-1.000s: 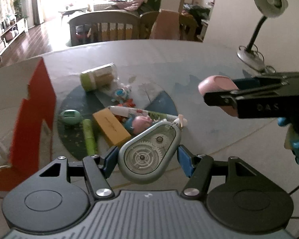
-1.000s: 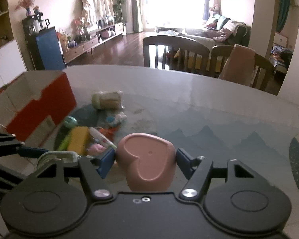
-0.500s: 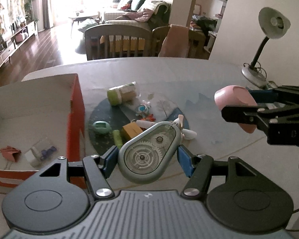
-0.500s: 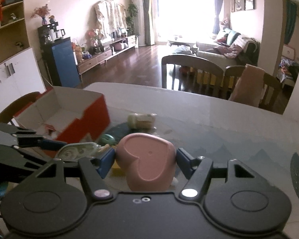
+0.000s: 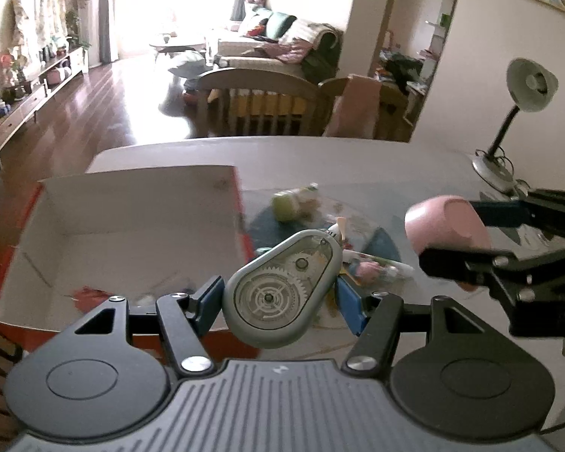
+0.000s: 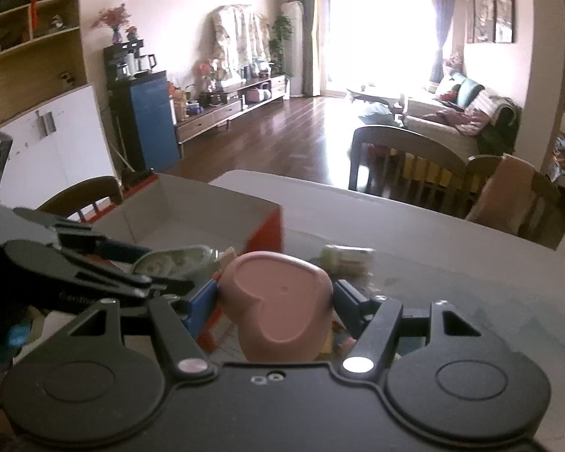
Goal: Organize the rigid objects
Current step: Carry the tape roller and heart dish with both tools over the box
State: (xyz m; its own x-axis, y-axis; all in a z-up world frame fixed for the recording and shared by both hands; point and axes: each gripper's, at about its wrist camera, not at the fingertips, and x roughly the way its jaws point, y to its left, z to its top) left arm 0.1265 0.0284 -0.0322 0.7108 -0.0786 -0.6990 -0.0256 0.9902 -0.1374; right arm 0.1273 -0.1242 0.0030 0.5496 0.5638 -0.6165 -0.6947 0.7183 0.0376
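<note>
Two items held above the counter, box to the left

A grey teardrop-shaped correction-tape dispenser (image 5: pixel 282 293) is clamped in the left gripper (image 5: pixel 280 297) jaws, and a pink heart-shaped plastic case (image 6: pixel 278 305) in the right gripper (image 6: pixel 277 301) jaws, both near the open red-and-white cardboard box (image 5: pixel 132 226), presumably for dropping inside; remaining clutter lies right of it.

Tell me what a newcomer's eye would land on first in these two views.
First, the two held items: the left tool grips a grey teardrop-shaped tape dispenser with see-through gears, and the right tool clamps a pink heart-shaped box. Next, the open red cardboard box with a pale inside, on the table's left side. To its right, a heap of small items lies on the glass table.
</note>
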